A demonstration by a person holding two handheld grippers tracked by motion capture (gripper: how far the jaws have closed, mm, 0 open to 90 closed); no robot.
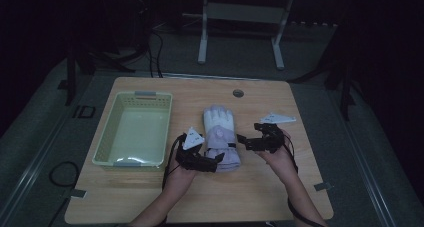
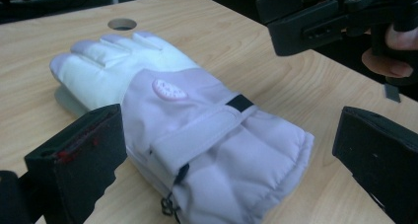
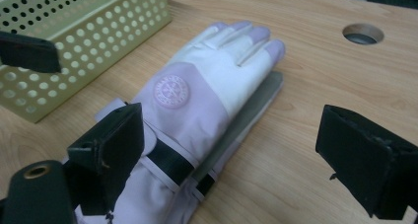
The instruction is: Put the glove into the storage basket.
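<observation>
The left gripper (image 1: 218,158) sits low at the cuff end of the glove (image 1: 220,137), jaws spread wide — in the left gripper view the two black jaws stand either side of the padded cuff (image 2: 246,160), neither one touching it, table showing between the right jaw and the fabric. Across from it the right gripper (image 1: 245,142) comes in from the other side, also gaping wide, and in the right gripper view its left jaw hangs over the cuff strap (image 3: 170,162) while its right jaw stands well off over bare wood. Nothing is gripped by either one. The glove lies flat, back up, near the middle of the table (image 1: 280,197), fingertips pointing toward the far edge and cuff toward the person — pale lilac with a white panel over the fingers and a round badge (image 3: 170,91) on the back. A darker layer peeks out from under its edge in the right gripper view; what it is I cannot tell. To the glove's left, near the table's left edge, stands the pale green perforated basket (image 1: 107,137), apart from the glove. Beyond the fingertips, close to the far edge, is a round cable hole (image 1: 238,93).
</observation>
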